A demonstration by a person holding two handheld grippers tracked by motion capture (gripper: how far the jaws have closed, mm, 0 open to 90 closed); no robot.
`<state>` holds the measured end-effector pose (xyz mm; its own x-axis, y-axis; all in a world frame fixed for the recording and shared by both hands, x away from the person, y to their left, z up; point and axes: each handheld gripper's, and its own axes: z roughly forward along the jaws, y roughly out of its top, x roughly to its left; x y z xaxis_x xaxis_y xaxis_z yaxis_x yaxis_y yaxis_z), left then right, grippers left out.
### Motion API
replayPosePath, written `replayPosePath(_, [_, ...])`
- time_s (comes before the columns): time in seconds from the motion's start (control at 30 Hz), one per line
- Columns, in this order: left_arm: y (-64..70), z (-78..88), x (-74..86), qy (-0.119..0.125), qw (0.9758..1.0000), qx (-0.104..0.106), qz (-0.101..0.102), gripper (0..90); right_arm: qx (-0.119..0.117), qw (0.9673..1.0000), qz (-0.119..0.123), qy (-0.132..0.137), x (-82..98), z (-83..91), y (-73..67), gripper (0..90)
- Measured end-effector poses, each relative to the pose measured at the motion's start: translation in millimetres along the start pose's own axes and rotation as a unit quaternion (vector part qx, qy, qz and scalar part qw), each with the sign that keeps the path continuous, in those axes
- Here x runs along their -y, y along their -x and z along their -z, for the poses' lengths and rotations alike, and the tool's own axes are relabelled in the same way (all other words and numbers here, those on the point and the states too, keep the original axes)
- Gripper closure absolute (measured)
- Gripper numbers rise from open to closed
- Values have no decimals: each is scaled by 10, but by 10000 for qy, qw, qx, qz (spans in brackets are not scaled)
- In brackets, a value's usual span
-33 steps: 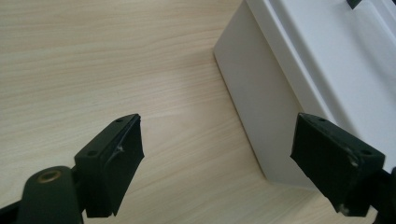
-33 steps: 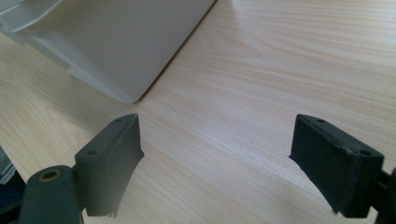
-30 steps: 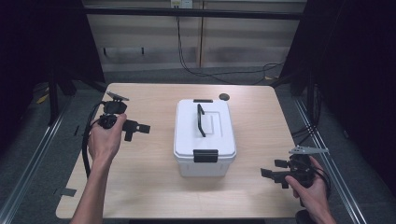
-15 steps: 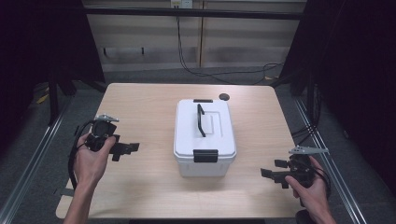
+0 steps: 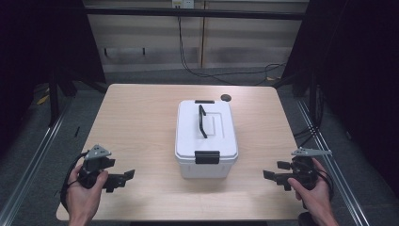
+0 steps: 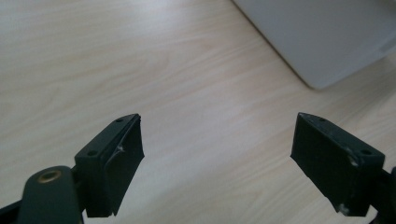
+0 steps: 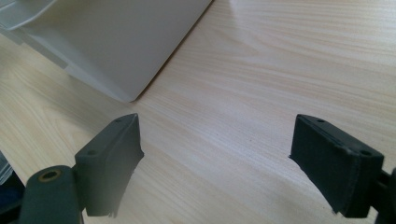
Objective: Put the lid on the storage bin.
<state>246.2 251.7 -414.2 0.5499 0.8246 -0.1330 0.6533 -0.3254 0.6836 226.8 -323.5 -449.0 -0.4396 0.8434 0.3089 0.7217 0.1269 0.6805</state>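
Jaws of the left gripper (image 5: 123,178) and right gripper (image 5: 272,175) stand wide apart, empty. Between both grippers sits a white box (image 5: 205,141), clear of every finger.

The high view looks forward and down from above the person's side, far enough off to take in the whole counter (image 5: 141,122), the box (image 5: 206,136) at its middle and both hands at the near edge. The left gripper view rides low and close over the counter, facing along its two black fingers (image 6: 112,163) toward the box's lower corner (image 6: 322,42) at upper right. The right gripper view sits equally low and near, looking past its own fingers (image 7: 109,163) at the box (image 7: 116,42) at upper left. All three views share the box and the wood around its near end.
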Motion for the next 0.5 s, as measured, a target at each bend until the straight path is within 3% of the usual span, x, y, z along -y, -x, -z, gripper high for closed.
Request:
replayPosePath(0.07, [-7,17,112,137,9999,-49,-1,165,7,10000,-8,-3,0,-1,-1,156])
replayPosePath(0.13, [0,19,211,404,9991,-23,162,164,15,10000,-9,0,0,-3,-1,157])
replayPosePath(0.2, [122,0,250,312,9989,-310,-176,163,28,10000,-27,-7,-1,-5,1,157])
replayPosePath(0.27, [145,17,292,535,9985,37,-95,167,29,10000,-32,-2,-5,-5,0,157])
replayPosePath(0.4, [89,-20,429,612,9980,134,34,163,44,10000,52,-17,3,2,-12,157])
replayPosePath(0.43, [66,-34,461,528,9982,242,139,163,43,10000,82,-27,4,-1,-12,156])
replayPosePath(0.5, [57,-42,511,608,9970,452,168,184,58,9999,83,-33,5,-3,-15,156])
